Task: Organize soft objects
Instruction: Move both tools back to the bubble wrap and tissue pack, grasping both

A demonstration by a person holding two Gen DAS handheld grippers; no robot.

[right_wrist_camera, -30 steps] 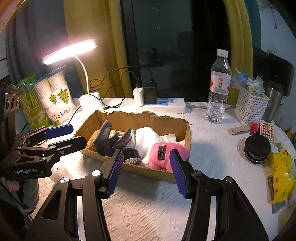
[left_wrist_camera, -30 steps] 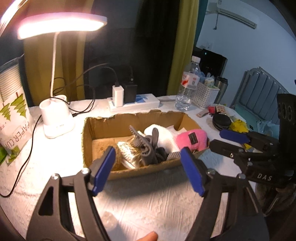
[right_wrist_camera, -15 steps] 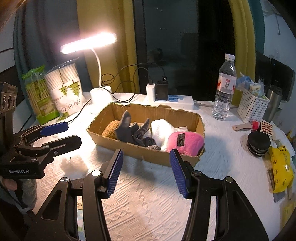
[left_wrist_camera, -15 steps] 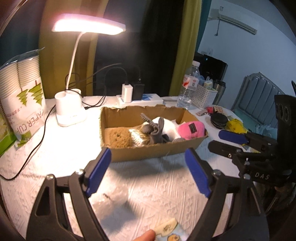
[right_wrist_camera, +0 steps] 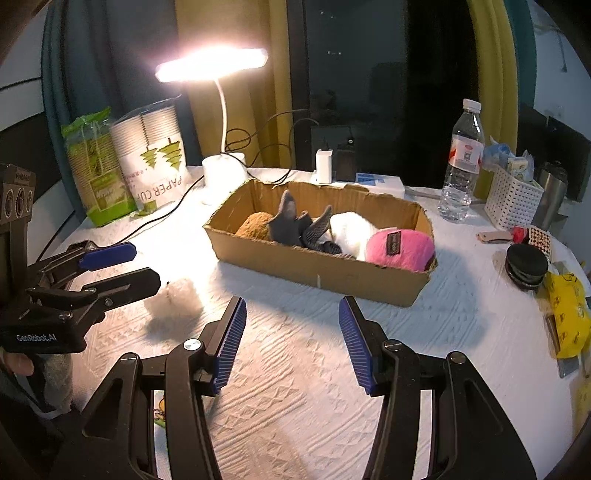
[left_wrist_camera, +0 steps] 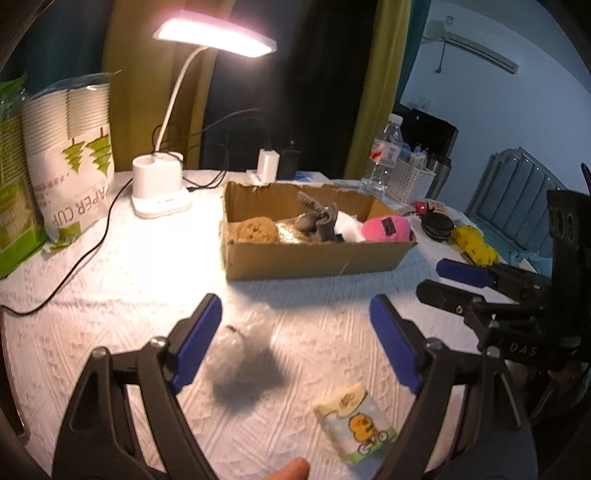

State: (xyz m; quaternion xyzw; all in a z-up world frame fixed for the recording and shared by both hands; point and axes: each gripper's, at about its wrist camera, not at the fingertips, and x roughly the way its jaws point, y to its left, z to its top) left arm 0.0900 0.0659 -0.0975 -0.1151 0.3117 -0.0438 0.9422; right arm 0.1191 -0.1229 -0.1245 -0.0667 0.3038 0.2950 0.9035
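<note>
Both tongs have pulled back from the cardboard box (left_wrist_camera: 317,254) over the last second, so the box now sits well ahead of them instead of right past the tips. The left tongs (left_wrist_camera: 295,339) stand wide open with nothing between the blue pads. The right tongs (right_wrist_camera: 291,339) are also spread and empty, hanging over bare tablecloth (right_wrist_camera: 295,387) on the near side of the box.

Inside the box lie a brown sponge (right_wrist_camera: 255,225) at its left end, grey gloves (right_wrist_camera: 299,229) beside that, a white cloth (right_wrist_camera: 351,230) next, and a pink plush (right_wrist_camera: 400,247) at its right end.

Short of the box, on its near side, two items remain out: a crumpled clear plastic wad (left_wrist_camera: 240,339) just inside the left tongs' left pad, and a small cartoon-printed pack (left_wrist_camera: 356,419) nearer still.

The wad looks the likelier next pick, and it is risky: thin, see-through film can collapse or slip out as the pads close, or the tips may snag the textured tablecloth and drag it. The flat pack offers little edge to pinch. The lamp's (left_wrist_camera: 214,33) glare washes out the wad's outline, so misjudging its place is possible.
</note>
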